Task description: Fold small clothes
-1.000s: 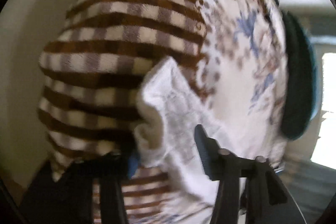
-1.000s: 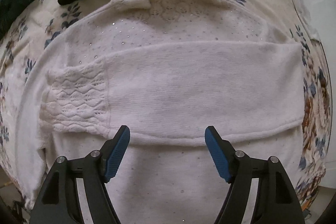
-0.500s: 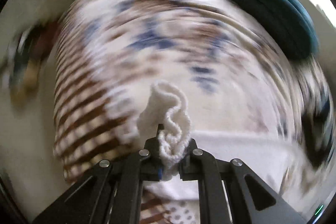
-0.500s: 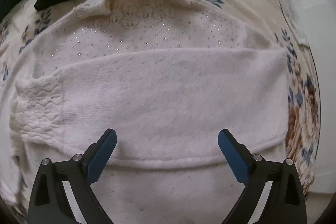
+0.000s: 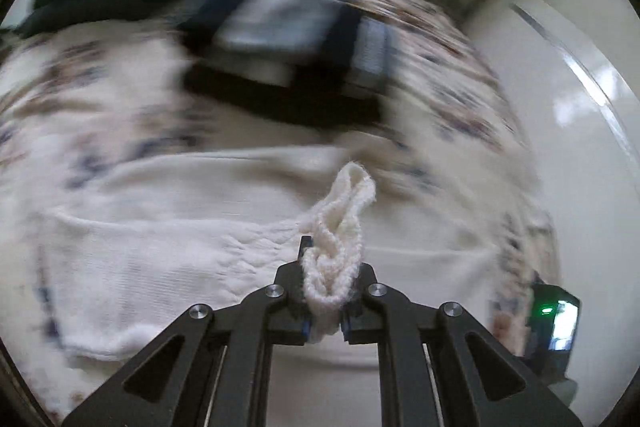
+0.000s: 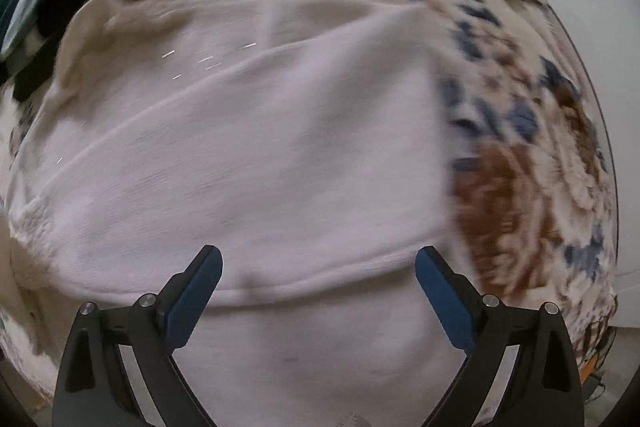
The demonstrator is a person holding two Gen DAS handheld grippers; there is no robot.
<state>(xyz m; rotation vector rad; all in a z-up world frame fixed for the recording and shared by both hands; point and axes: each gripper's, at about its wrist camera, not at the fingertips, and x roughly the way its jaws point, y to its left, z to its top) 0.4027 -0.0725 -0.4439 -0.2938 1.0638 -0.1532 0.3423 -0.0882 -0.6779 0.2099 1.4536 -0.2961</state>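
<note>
The left gripper (image 5: 325,301) is clamped tight on the white sweater (image 6: 248,155) cuff bunched between its fingers. The right gripper (image 6: 318,293) is wide open, empty, sweater beyond its tips. I'd lay that sleeve flat across.

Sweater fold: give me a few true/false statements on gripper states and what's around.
1. The left gripper is shut on the sweater. True.
2. The right gripper grips the sweater's hem. False: its jaws stand open, holding nothing.
3. The sweater lies on a floral sheet. True.
4. Folded dark clothes lie beyond the sweater. True.
5. The sweater is red. False: it is white.
</note>
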